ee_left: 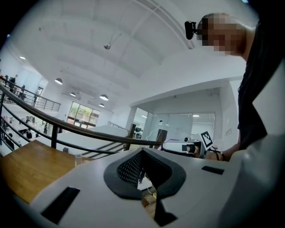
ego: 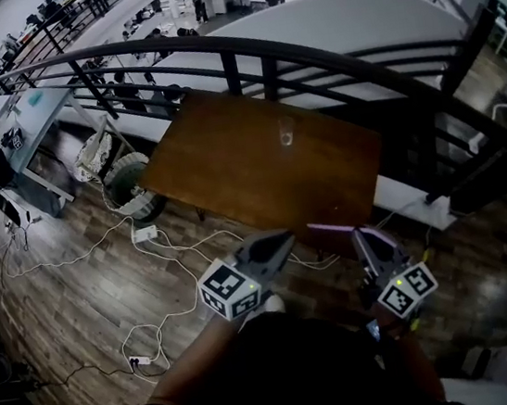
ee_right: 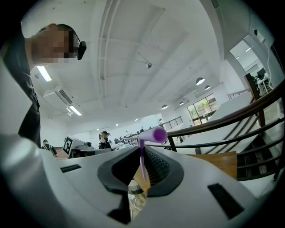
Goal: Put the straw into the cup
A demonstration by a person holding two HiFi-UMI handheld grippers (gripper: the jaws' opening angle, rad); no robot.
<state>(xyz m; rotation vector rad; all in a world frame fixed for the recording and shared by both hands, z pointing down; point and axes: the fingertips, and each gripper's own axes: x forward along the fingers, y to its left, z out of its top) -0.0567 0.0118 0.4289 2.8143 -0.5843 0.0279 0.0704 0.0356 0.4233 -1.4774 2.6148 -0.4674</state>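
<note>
A clear cup [ego: 286, 131] stands upright near the far edge of the brown wooden table [ego: 231, 172]; it also shows small in the left gripper view, cup [ee_left: 79, 158]. A purple bent straw [ego: 332, 229] is held by my right gripper [ego: 363, 236], which is shut on it just off the table's near edge. In the right gripper view the straw [ee_right: 153, 134] sticks up between the jaws, its bent end pointing right. My left gripper [ego: 280, 239] hovers beside it, shut with nothing in it. Its closed tips [ee_left: 142, 151] point toward the table.
A curved dark railing [ego: 243, 58] runs behind the table, with a drop to a lower floor beyond. White cables [ego: 148, 249] and a round basket [ego: 130, 191] lie on the wooden floor to the table's left. A person's dark sleeve [ego: 286, 370] fills the bottom of the head view.
</note>
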